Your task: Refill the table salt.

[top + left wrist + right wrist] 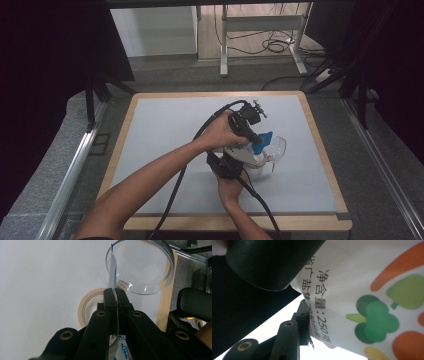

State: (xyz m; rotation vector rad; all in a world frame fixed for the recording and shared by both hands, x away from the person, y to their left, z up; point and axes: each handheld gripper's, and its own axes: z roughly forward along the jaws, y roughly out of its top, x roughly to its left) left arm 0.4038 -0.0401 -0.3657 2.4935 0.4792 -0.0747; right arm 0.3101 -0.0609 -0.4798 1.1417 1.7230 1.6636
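Observation:
A white bag [250,156] with a blue top edge is held up over the middle of the grey table mat [160,135], between both grippers. My left gripper [258,140] comes from above and is shut on the bag's thin top edge [113,270], which stands edge-on between its jaws [115,293]. My right gripper [234,161] holds the bag from the near side. In the right gripper view the bag's printed face [362,290], with vegetables and text, lies against one fingertip [301,320]; the other jaw is hidden behind the bag. A clear bowl [278,146] stands just right of the bag.
A beige tape roll [84,307] lies on the mat under the bag, beside the clear bowl [147,267]. The wooden table edge [320,150] runs close to the bowl's right. Beyond the table stand a metal frame [260,30] and floor cables [275,45].

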